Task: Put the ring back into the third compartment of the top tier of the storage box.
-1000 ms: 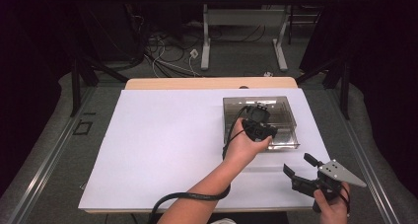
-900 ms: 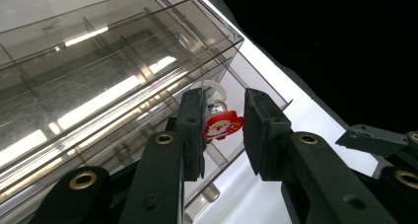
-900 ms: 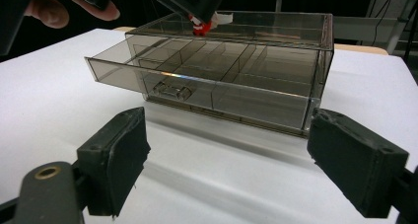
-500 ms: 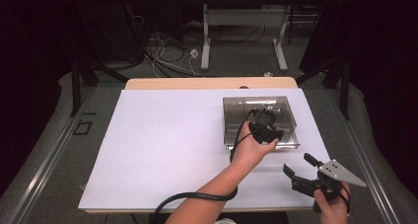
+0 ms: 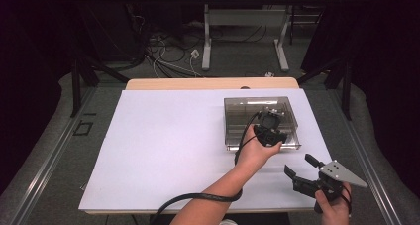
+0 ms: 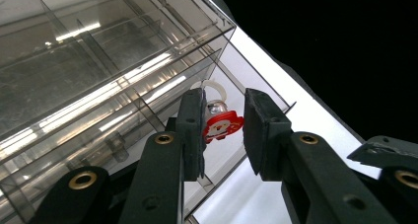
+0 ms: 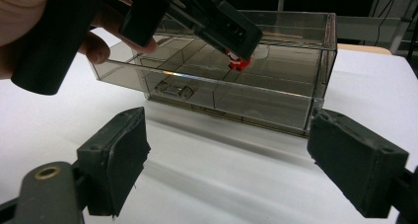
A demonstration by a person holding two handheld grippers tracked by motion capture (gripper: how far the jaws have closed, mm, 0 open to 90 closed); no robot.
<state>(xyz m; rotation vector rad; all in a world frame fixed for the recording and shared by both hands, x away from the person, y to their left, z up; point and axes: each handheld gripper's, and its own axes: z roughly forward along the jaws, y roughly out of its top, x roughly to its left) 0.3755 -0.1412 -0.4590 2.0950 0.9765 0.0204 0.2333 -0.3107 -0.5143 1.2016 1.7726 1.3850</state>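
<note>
In the high view, right of the frame's centre, the left claw hangs over a smoky clear plastic box with inner dividers, which stands on the white-covered worktop. The person's left hand holds that claw from the box's near side, with a black cable trailing back along the forearm toward the bottom edge.

In the left gripper view, the claw's jaws are drawn in as far as they go and pinch a small red charm with a white figure on it and a clear loop at its top. The charm sits at the middle of that frame, just over a compartment at the box's edge. In the right gripper view, the charm shows as a red speck in the upper middle, above the box's open top.

The right claw rests at the lower right of the high view, well apart from the box, with its jaws spread wide and nothing between them.
</note>
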